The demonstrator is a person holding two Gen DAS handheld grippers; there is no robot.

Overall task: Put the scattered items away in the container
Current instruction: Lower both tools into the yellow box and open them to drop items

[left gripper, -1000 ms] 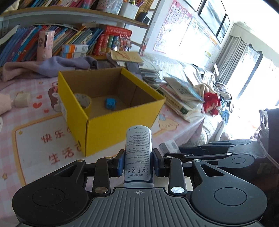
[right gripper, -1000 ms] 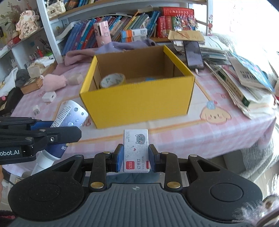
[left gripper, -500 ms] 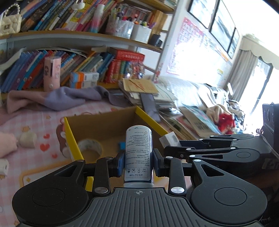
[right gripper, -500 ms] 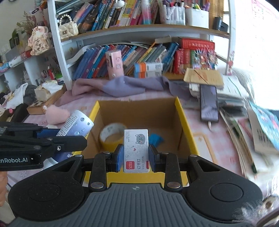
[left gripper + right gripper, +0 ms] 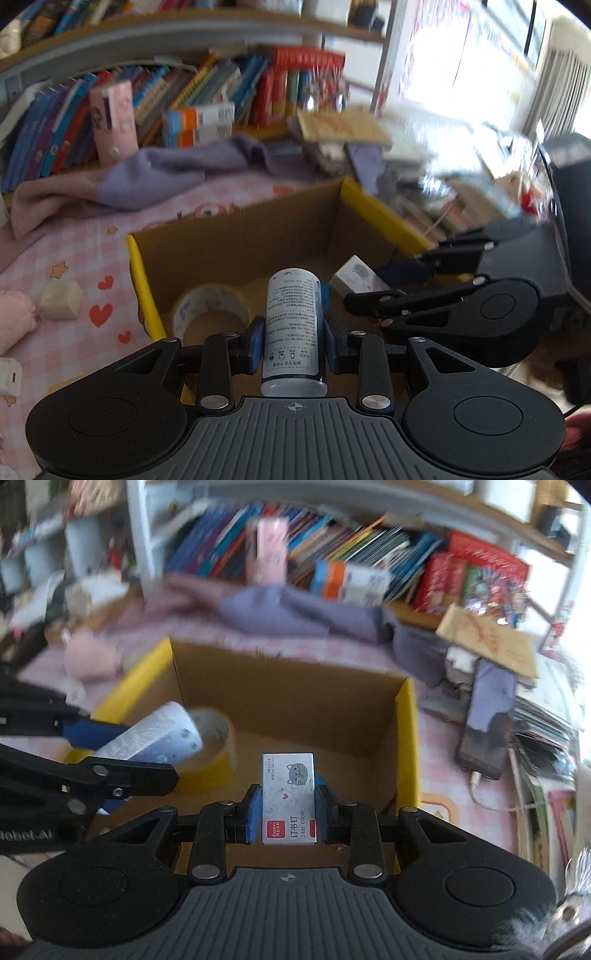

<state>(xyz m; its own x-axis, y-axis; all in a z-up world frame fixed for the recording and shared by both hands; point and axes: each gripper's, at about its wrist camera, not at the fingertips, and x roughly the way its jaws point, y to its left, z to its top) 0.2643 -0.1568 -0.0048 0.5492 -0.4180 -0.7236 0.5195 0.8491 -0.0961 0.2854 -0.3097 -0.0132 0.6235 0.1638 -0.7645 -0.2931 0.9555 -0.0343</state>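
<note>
Yellow box (image 5: 407, 738) with tape roll (image 5: 218, 738), perhaps a blue item; left hand-held gripper (image 5: 293, 341) clamping bottle (image 5: 293, 325), right hand-held gripper (image 5: 288, 812) clamping staple box (image 5: 288, 797).

Daylight floods in from a blown-out window (image 5: 491, 66) at the upper right, motion blur smears the bookshelf (image 5: 332, 565) and table clutter in both views, the near foreground stays sharp, and fisheye distortion bends and darkens the edges.

Both grippers (image 5: 293, 341) (image 5: 287, 814) moved over the box (image 5: 406, 738).
</note>
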